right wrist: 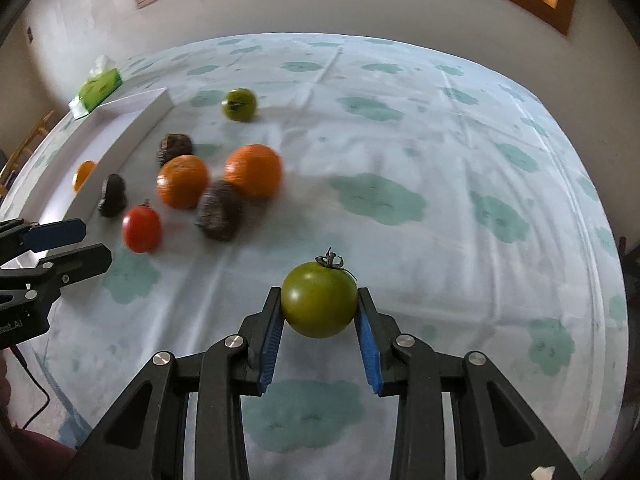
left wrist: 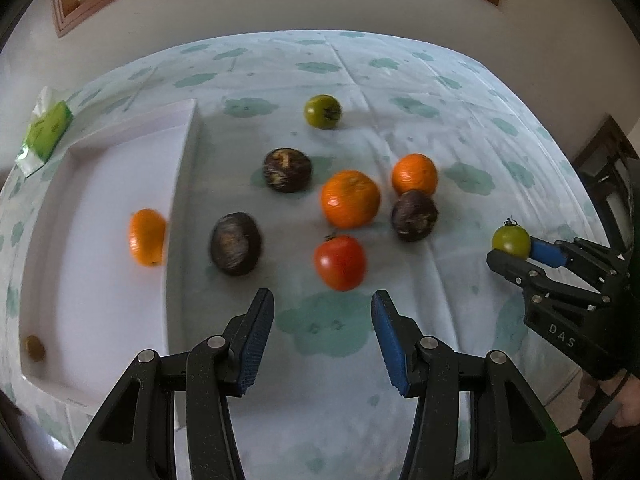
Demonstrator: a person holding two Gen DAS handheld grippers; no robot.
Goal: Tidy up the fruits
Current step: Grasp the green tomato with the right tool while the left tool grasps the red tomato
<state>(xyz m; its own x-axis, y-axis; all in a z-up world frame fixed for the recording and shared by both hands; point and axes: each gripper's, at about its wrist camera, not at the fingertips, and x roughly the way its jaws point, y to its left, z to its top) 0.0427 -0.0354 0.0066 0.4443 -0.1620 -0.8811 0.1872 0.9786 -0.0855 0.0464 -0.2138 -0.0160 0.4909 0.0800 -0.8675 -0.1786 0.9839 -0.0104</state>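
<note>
Between the blue pads of the right gripper (right wrist: 319, 316), a green tomato (right wrist: 319, 299) sat clamped tight at six o'clock in the right wrist view, over the cloud-print tablecloth (right wrist: 440, 160). Off at ten o'clock lay the loose cluster: two oranges (right wrist: 253, 171), a red tomato (right wrist: 142, 228), dark fruits (right wrist: 219, 216), another green tomato (right wrist: 240, 104), beside the white tray (left wrist: 100, 208) holding one orange (left wrist: 147, 237). The left gripper (left wrist: 323, 342) hung partly open, gripping nothing, its fingers (left wrist: 256, 340) framing the red tomato.
</note>
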